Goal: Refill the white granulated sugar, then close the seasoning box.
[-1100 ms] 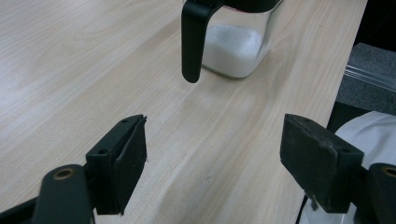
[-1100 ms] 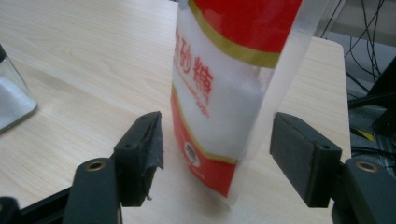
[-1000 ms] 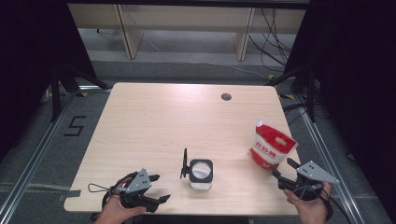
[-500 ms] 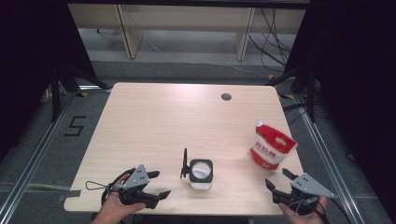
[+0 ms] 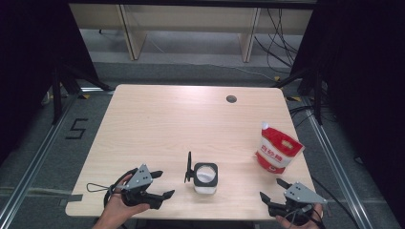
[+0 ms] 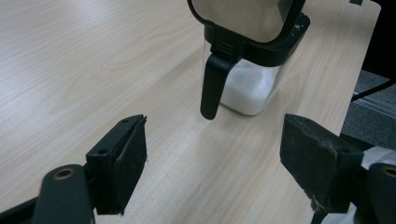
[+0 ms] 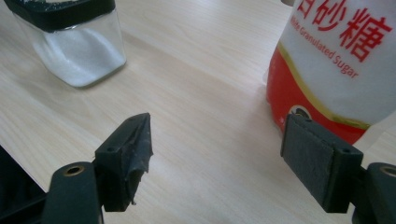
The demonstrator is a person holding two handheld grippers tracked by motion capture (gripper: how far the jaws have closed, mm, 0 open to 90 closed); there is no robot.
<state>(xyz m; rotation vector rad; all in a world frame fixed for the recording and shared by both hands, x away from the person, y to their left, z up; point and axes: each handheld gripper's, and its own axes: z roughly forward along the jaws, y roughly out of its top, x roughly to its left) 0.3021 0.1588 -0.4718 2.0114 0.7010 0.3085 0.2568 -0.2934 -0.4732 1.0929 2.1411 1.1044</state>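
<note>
A glass jar (image 5: 206,177) with a black rim holds white sugar; its flip lid (image 5: 189,168) stands up at its left side. A red and white sugar pouch (image 5: 278,152) stands upright at the right of the table. My left gripper (image 5: 163,185) rests near the front edge, left of the jar, open and empty. In the left gripper view the jar (image 6: 252,88) is just beyond the left gripper (image 6: 215,154). My right gripper (image 5: 272,189) sits below the pouch; its jaws have just been opening, with nothing between them. In the right gripper view, beyond the right gripper (image 7: 219,149), the pouch (image 7: 336,70) is ahead right and the jar (image 7: 79,51) far left.
The light wooden table (image 5: 167,119) has a small round cable hole (image 5: 231,98) near its far edge. Dark curtains flank the table, and shelving legs and cables lie on the floor behind it.
My right gripper has drawn back from the pouch toward the near table edge and a little left. The pouch stands on its own. The left gripper has hardly moved.
</note>
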